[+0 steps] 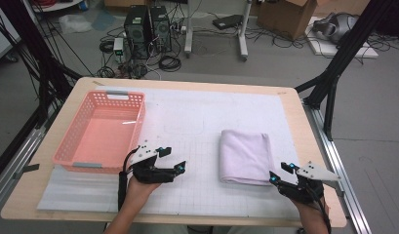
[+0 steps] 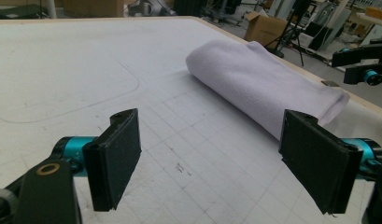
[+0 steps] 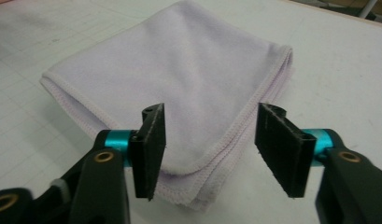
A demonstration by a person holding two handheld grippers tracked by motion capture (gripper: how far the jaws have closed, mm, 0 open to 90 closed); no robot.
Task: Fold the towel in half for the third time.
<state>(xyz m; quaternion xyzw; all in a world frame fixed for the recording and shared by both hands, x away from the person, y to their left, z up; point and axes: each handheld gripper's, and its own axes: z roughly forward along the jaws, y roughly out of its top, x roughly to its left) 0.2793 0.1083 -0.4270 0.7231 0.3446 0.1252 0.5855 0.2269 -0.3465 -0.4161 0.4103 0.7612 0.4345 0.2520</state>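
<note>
Basket (image 1: 102, 129): pink plastic, perforated walls, far left on the white gridded mat (image 1: 197, 190); no label readable; near rim partly behind the left gripper.
Left gripper (image 1: 171, 160): near the basket's near right corner, jaws spread wide, nothing between them; in the left gripper view only bare mat lies between the pads.
Mat markings: faint pencilled outline at centre, small dark marks near the left gripper; too small to read.
Towel (image 1: 246, 156): folded, pale lilac, right of centre on the mat; stitched hem shows in the right gripper view; no tag visible.
Right gripper (image 1: 280, 173): at the towel's near right corner, jaws apart, released; pads clear of the cloth, corner lying just beyond them.
Table (image 1: 304, 117): near edge cut off.
</note>
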